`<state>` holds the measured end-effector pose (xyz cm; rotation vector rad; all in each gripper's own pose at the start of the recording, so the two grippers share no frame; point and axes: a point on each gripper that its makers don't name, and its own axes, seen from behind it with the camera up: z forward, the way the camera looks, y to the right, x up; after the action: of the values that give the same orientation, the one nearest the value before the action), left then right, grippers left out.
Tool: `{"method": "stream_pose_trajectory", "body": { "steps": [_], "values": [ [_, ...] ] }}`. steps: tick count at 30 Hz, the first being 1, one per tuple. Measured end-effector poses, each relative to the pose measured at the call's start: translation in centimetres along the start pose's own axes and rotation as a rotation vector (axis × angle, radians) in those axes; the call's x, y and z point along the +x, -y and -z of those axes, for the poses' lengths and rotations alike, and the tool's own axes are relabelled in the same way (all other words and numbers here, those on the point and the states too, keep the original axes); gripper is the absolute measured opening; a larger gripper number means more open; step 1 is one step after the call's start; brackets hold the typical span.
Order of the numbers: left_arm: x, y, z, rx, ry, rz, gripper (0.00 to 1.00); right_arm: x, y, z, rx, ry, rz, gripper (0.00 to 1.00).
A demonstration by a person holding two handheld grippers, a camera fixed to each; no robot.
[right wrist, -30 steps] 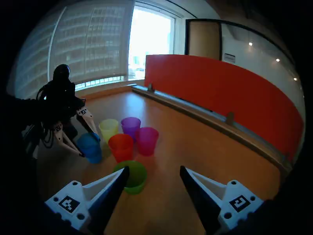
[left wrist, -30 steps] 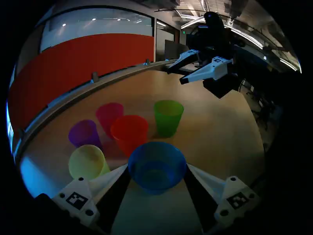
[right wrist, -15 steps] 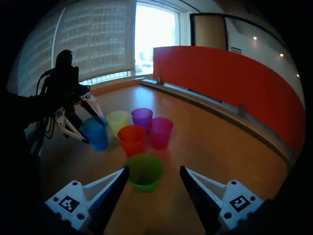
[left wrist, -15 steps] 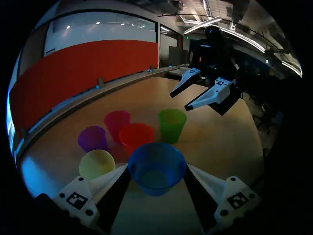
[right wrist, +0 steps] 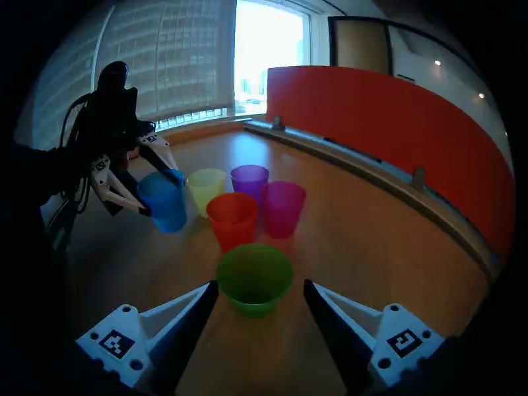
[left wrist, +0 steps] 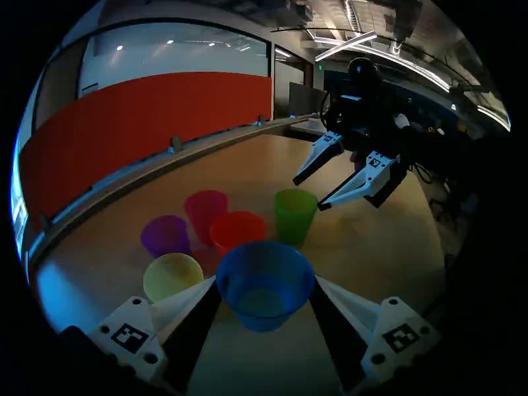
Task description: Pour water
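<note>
My left gripper is shut on a blue cup, its fingers pressing both sides. In the right gripper view the same blue cup hangs tilted in the left gripper, at the left of the cup cluster. A green cup stands upright on the wooden table, just ahead of my right gripper. That gripper is open, a fingertip near each side of the cup. From the left gripper view, the right gripper reaches down over the green cup.
Yellow, purple, pink and red cups stand bunched between the blue and green ones. A red partition runs along the table's far edge. Bare tabletop lies right of the cups.
My right gripper has come down and forward, so the green cup now sits between its fingertips. The left gripper keeps hold of the blue cup and has shifted slightly.
</note>
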<state>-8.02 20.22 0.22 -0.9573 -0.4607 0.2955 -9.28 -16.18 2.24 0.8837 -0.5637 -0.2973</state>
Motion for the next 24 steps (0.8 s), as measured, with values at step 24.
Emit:
{"method": "stream_pose_trajectory", "body": {
  "steps": [24],
  "values": [
    [-0.4,0.0,0.3,0.005,0.001,0.005,0.87,-0.5,0.4,-4.4,0.006,0.001,0.018,1.00]
  ]
}}
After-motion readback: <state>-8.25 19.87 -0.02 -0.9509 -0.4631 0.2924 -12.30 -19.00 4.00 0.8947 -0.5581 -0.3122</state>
